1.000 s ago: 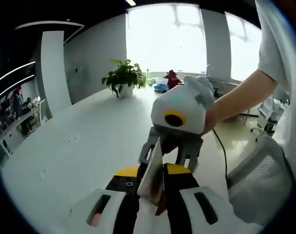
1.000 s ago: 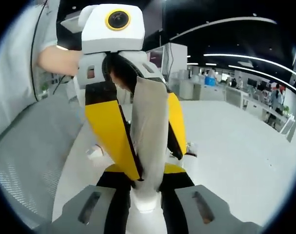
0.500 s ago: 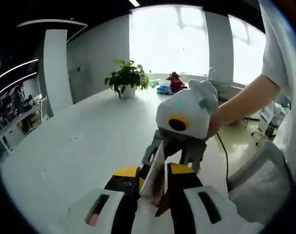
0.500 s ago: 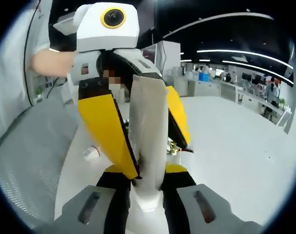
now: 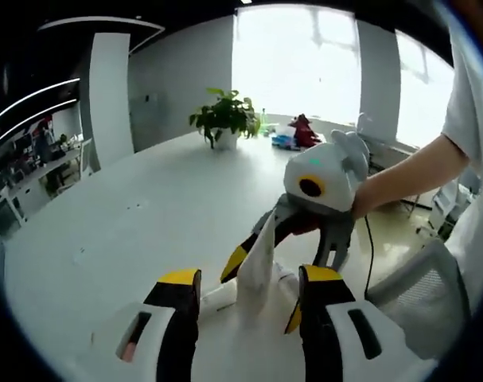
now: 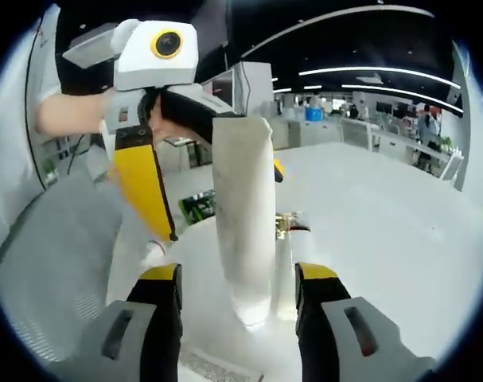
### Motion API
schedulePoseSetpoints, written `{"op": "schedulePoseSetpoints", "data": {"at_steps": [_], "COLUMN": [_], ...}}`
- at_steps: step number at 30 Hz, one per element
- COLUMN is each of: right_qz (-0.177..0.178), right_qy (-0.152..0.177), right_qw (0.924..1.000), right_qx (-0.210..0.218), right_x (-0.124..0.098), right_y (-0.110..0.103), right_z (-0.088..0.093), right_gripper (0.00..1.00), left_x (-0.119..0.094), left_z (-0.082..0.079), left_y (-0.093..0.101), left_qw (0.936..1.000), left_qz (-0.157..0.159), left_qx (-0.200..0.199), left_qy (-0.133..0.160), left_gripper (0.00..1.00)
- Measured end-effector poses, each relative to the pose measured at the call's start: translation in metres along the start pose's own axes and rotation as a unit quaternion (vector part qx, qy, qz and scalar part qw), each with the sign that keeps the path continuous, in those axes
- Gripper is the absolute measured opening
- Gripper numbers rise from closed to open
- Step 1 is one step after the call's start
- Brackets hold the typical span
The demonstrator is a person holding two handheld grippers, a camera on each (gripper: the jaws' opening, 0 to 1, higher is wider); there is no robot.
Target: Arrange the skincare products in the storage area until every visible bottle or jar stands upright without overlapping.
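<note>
We found the left gripper (image 5: 251,273) with its yellow-tipped jaws spread wide, gripping nothing; in the left gripper view a white tube (image 5: 257,259) stood between them, apart from both; the right gripper (image 6: 237,270) was just as wide, and in the right gripper view the same tube rose in the gap between its jaws with space on either side; the tube stood upright on its cap on the white desk (image 5: 138,215), flat crimped end uppermost, near the desk edge that borders the grey mesh chair (image 5: 422,296); the two grippers faced each other across the tube, each held by a hand (image 5: 360,199); we could not tell whether the opposing jaws touched the tube from the far side in either view; a second white product (image 5: 217,299) lay on its side on the desk just beside the tube's base; in the right gripper view a small gold-toned item (image 6: 290,225) sat on the desk behind the tube, too small for us to name; a potted plant (image 5: 225,119) stood at the far edge of the desk below a bright window (image 5: 293,60).
</note>
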State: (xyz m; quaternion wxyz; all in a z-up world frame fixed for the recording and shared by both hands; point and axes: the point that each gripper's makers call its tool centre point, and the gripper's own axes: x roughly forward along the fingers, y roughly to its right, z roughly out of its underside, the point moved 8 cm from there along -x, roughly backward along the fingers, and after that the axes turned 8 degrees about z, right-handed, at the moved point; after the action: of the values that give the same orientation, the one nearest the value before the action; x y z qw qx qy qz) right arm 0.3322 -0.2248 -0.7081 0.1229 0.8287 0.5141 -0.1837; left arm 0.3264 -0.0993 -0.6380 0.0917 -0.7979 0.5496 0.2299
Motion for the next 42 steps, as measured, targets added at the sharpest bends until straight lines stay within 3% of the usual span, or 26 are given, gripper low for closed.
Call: {"op": "schedulePoseSetpoints", "data": {"at_steps": [5,7,11,25,35,42], "right_qz": [0.019,0.027,0.046,0.093,0.109,0.114], "right_qy": [0.005,0.027,0.032,0.035,0.034,0.032], "right_qw": [0.9996,0.9983,0.9967,0.9906,0.9875,0.9868], "right_qx": [0.019,0.044,0.057,0.093,0.108,0.111], "right_x": [-0.007,-0.012,-0.021,-0.038,-0.052,-0.056], "right_y": [-0.003,-0.005,-0.007,-0.023,-0.044,-0.058], "right_z": [-0.001,-0.006,-0.004,0.000,0.006,0.005], "right_gripper": [0.74,0.78,0.84,0.99,0.99,0.99], "left_x": [-0.009,-0.014,-0.026,-0.068,-0.096,-0.104], "left_z": [0.004,0.006,0.010,0.033,0.055,0.062], "left_y": [0.008,0.011,0.012,0.026,0.038,0.050], "left_qw": [0.9996,0.9991,0.9972,0.9895,0.9816,0.9784], "left_qz": [-0.012,-0.027,-0.052,-0.101,-0.128,-0.139], "left_qx": [-0.023,-0.032,-0.052,-0.097,-0.135,-0.145], "left_qy": [0.006,0.009,0.017,0.037,0.046,0.049], "left_gripper": [0.54,0.59,0.70,0.73,0.78,0.82]}}
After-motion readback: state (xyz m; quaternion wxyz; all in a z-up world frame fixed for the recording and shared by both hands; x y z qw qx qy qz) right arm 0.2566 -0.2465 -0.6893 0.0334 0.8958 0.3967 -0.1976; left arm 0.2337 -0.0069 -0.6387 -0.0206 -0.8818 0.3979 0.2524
